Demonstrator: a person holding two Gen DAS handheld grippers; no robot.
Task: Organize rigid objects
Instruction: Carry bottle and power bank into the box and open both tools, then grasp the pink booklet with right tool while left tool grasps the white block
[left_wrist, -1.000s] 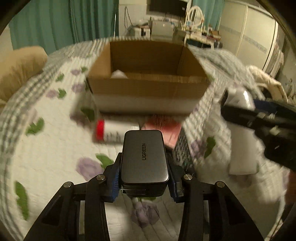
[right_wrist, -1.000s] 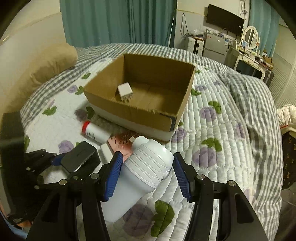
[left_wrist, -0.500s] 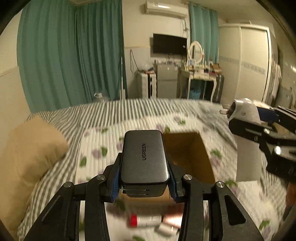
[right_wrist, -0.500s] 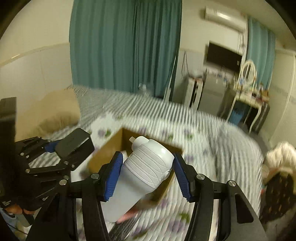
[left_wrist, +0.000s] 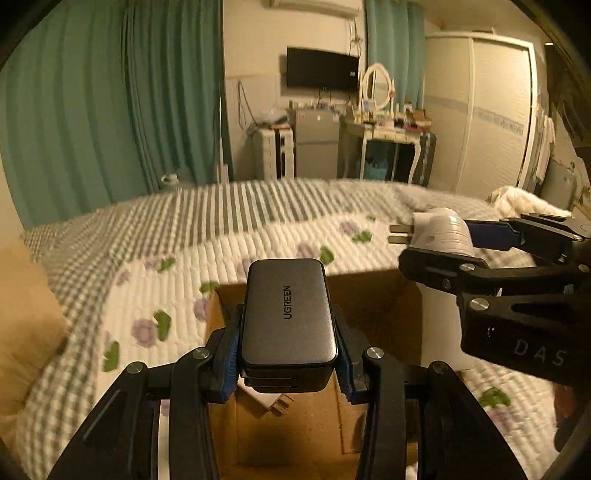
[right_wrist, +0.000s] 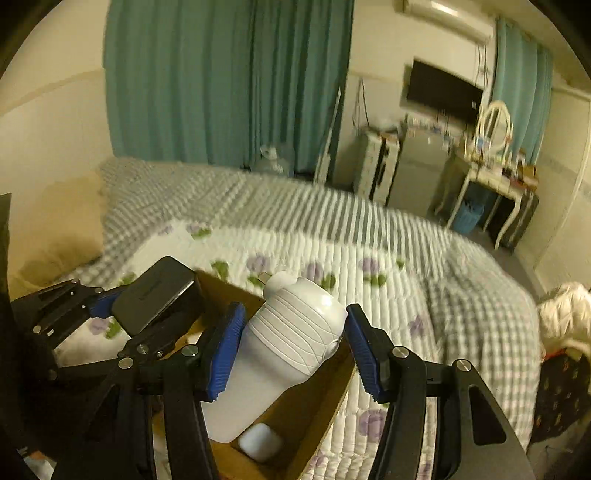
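Observation:
My left gripper (left_wrist: 288, 354) is shut on a dark grey UGREEN charger (left_wrist: 288, 317) and holds it above the open cardboard box (left_wrist: 373, 295). My right gripper (right_wrist: 295, 347) holds a white ribbed bottle (right_wrist: 291, 332) over the same box (right_wrist: 317, 402); its blue pads (right_wrist: 225, 350) stand a little apart from the bottle's sides. A small white earbud case (right_wrist: 260, 446) lies on the box floor. A white plug adapter (left_wrist: 273, 400) shows in the box under the charger. The right gripper with the bottle (left_wrist: 439, 236) also shows at the right of the left wrist view.
The box sits on a quilted bed (right_wrist: 369, 258) with purple flowers and a grey checked blanket. A tan pillow (left_wrist: 26, 321) lies at the left. Green curtains, a TV, a dresser and a wardrobe stand beyond the bed.
Both grippers have moved forward over the box with their objects; the box now lies directly below. The right gripper's pads look wider around the bottle.

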